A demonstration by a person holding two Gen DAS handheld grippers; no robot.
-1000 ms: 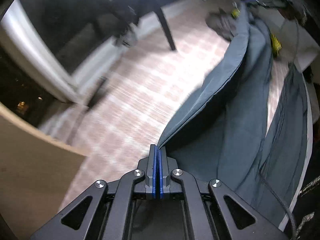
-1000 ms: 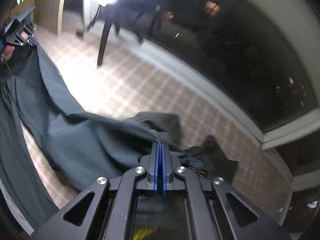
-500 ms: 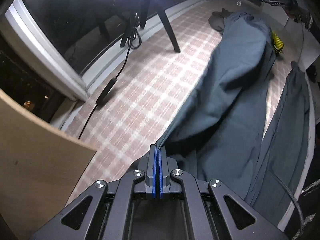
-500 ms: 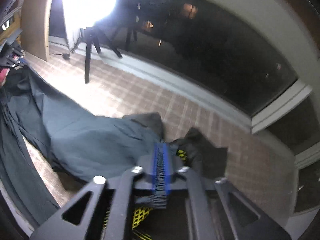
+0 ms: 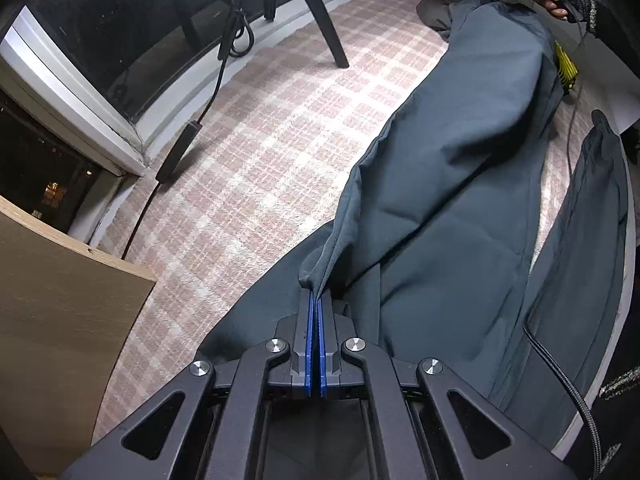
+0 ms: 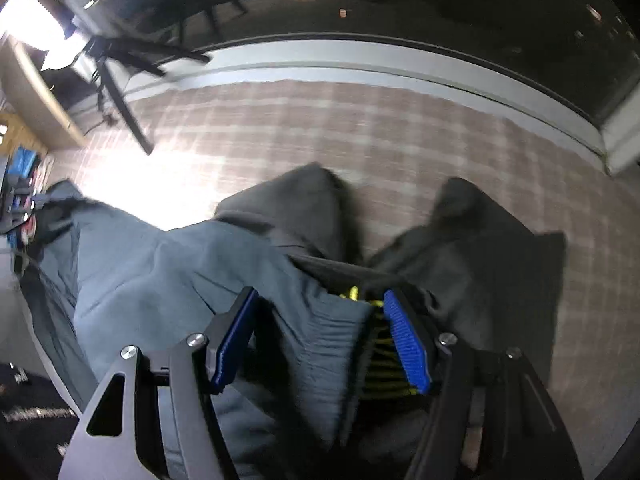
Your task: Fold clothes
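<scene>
letting go on the right is the step i'm in – my right gripper has its jaws opening, blue pads standing clear either side of the ribbed waistband of the blue-grey trousers, which sits between them but no longer pinched. my left gripper is clamped tight, pads together on a small nub of the same cloth at the other end of the garment. the trousers lie stretched long across the checked carpet, one leg folded over the other; a second stretch of the same colour cloth runs alongside, though whether it is part of the same garment i cannot tell

to do this well, i judge the waistband should be resting flat before the right jaws come away, so nothing drags up with the pads; the ribbing looks bunched, and a straight lift away would be kinder than a sideways pull. under the waistband there is a dark grey garment and something black with yellow stripes – i'd want to keep the pads from snagging those on the way out

the left should, i think, hold its pinch and keep a little tension along the leg so the fold line stays straight while the right frees itself. the right view is blurred, so how flat the waistband really lies i cannot say
</scene>
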